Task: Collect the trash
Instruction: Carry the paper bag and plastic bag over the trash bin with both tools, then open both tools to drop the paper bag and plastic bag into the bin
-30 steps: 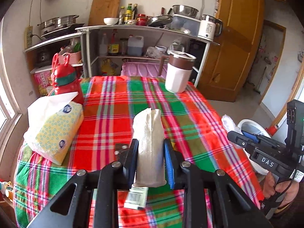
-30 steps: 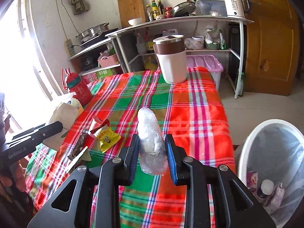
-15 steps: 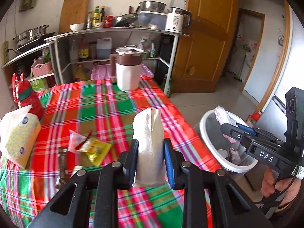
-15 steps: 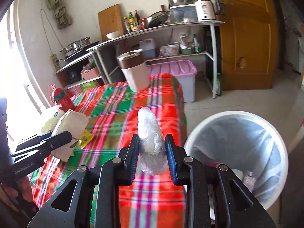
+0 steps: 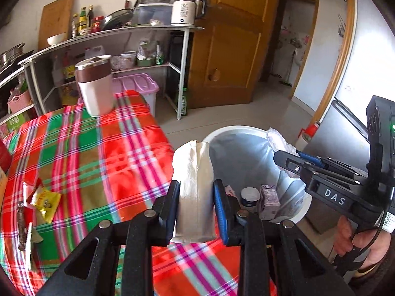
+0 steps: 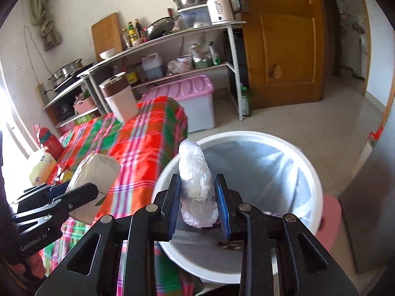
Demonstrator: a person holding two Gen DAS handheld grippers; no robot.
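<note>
Left tongs clamp a white paper wad; right tongs clamp crumpled plastic above the bin.

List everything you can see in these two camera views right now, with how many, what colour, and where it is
paper carton: one, white, held in the left gripper at the table edge
plastic wrap: one, clear, held in the right gripper over the bin
trash bin: one, white with a liner, on the floor beside the table
bin contents: a few small containers, at the bottom
tablecloth: one, red-green plaid, on the table
snack wrappers: several, yellow and red, on the cloth
jug: one, white and brown, far table end
storage box: one, pink lid, on the floor
kettle: one, white, top shelf
left gripper: black, shut
right gripper: black, shut
</note>
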